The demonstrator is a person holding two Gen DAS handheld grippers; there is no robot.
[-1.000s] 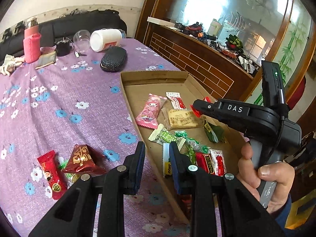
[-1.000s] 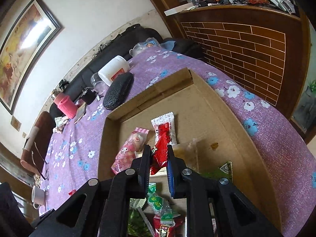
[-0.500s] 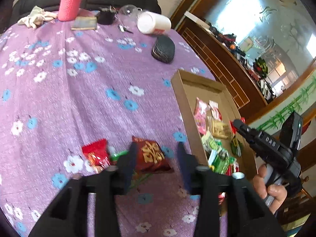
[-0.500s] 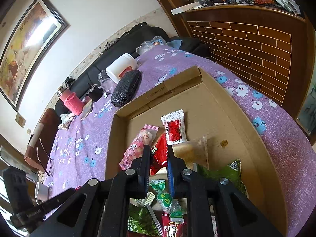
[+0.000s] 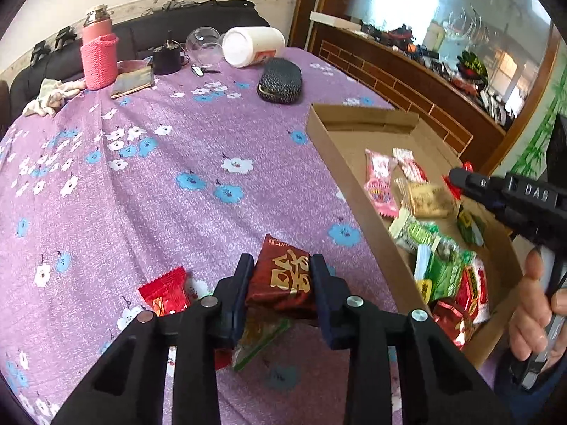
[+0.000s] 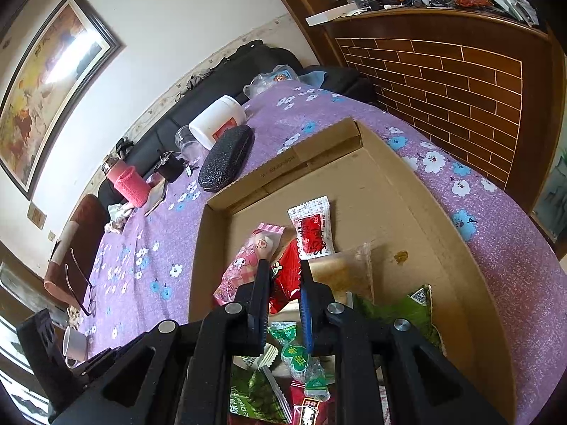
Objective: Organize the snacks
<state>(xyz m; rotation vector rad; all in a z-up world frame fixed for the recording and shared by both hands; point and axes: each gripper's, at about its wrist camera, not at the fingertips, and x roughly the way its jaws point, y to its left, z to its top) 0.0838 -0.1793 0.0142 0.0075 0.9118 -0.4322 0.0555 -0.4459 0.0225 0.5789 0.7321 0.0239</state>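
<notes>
On the purple flowered cloth lies a dark red snack packet with a gold character. My left gripper straddles it, its jaws closing, with both pads against the packet's sides. A bright red packet lies just left of it and a green wrapper sits underneath. The cardboard box to the right holds several snacks. My right gripper hangs over the box, shut on a red snack packet; a pink packet and a white-and-red packet lie in the box beyond.
At the cloth's far end are a dark glasses case, a toppled white jar, a clear cup and a pink-sleeved bottle. A person's hand grips the right tool. A white mug stands at the left edge.
My left gripper swung left from the box edge to the cloth, opened wide, then came down around the dark red packet and narrowed onto it. The right gripper stayed put with its packet.
</notes>
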